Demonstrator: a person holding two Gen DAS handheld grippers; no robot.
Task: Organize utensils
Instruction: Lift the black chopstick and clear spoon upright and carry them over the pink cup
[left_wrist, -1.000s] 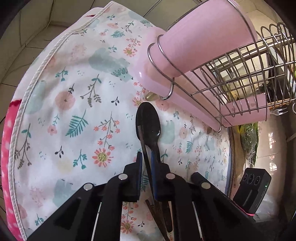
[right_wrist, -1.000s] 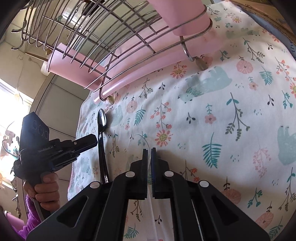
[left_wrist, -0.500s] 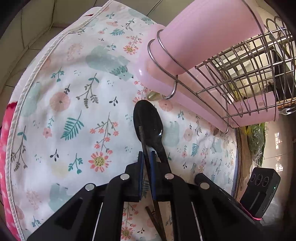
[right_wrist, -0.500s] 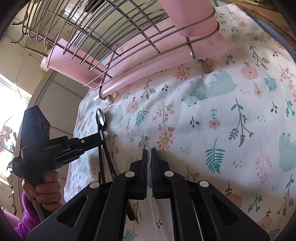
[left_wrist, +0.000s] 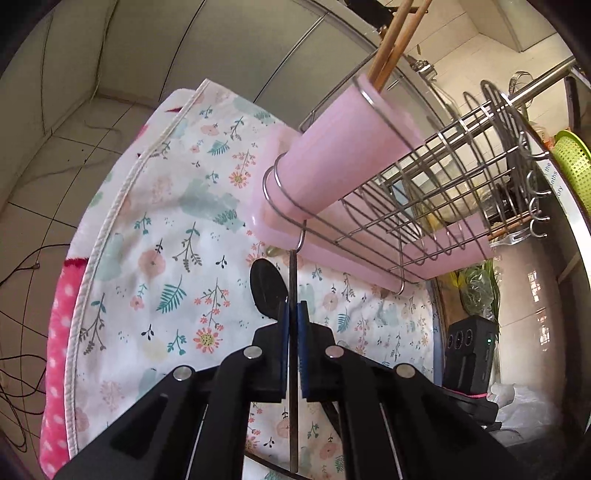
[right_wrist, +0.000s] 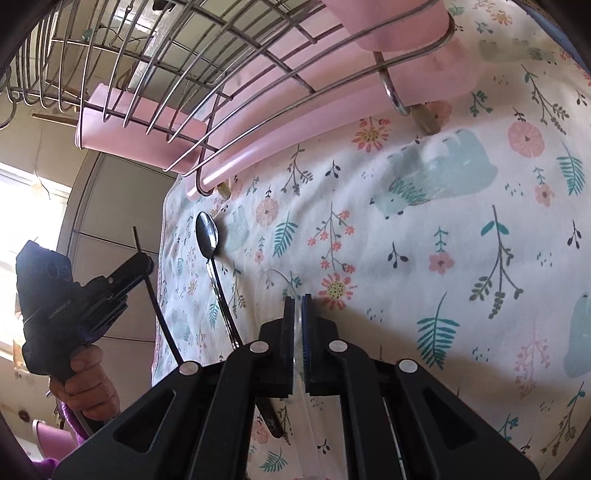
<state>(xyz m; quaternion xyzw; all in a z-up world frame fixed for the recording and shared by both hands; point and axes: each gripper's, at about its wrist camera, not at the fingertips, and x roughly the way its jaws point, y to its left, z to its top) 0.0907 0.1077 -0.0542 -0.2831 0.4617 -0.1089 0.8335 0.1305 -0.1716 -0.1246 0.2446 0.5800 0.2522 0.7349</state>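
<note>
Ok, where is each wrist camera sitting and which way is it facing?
Left wrist: behind the left gripper, shut on a thin dark stick, looking across the floral cloth to the pink plastic cup in the wire rack.
Right wrist: behind the right gripper, looking over the cloth under the rack; the left gripper and hand show.
Shared: the long-handled metal spoon, cloth, rack.
</note>
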